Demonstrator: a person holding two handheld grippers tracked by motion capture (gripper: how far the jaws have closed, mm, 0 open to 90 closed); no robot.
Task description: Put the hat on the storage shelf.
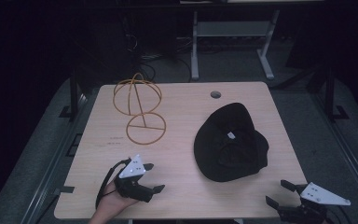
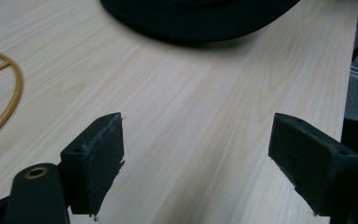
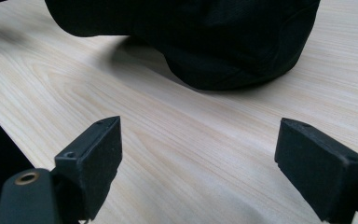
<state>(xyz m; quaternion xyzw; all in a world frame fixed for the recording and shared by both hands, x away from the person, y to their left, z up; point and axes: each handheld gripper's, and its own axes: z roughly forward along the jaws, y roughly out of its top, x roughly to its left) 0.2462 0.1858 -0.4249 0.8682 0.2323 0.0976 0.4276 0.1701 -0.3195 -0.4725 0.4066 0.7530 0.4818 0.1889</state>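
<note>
**Soft black hat waits upside down; both grippers wide and empty**

The black hat lies crown-down on the right half of the wooden table, its hollow facing up with a small pale label showing inside. From where I stand it looks like plain cloth: light, floppy, nothing that could break. I'd expect it to sag and fold as soon as one edge is lifted, so a single pinch would probably leave the rest dangling. The brim is the sensible place to take hold, since it is a thin free edge that the jaws can close over. The near edge, facing the person, looks easiest, and taking two spots on the brim set well apart should keep the shape open. Cloth against those rough black pads should not slip much.

Well apart from the hat, on the far left of the table, stands a golden wire hat stand, a rounded cage above a ring base. It looks thin and light, and I'd guess a careless knock could tip it.

The left gripper sits low near the front edge, held in a hand, its jaws spread wide with bare tabletop between them. It points toward the hat's near rim. The right gripper is at the front right corner, jaws likewise wide and holding nothing. The hat's edge lies just ahead of it.
</note>
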